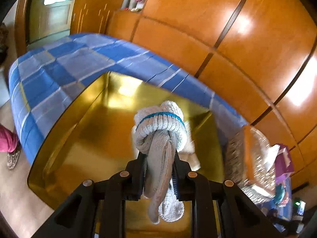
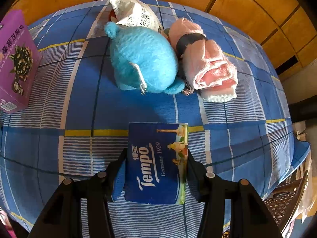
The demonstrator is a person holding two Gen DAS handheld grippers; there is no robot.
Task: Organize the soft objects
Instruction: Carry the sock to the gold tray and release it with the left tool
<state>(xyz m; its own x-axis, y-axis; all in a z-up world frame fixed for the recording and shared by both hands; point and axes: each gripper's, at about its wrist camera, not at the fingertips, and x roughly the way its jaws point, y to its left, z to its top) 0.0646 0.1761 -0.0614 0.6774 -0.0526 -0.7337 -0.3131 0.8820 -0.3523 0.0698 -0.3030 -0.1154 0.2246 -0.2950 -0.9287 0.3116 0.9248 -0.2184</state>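
In the left wrist view my left gripper is shut on a knotted grey-white knit glove bundle with a teal band. It hangs over a shiny gold box whose inside looks bare apart from something pale behind the bundle. In the right wrist view my right gripper is shut on a blue Tempo tissue pack just above the blue checked bedspread. Beyond it lie a fluffy turquoise plush and a rolled pink towel with a dark band, side by side and touching.
A purple carton stands at the bed's left; a white printed bag lies behind the plush. Orange wooden wardrobe doors run behind the bed. A woven basket sits right of the gold box. A person's pink sleeve shows at left.
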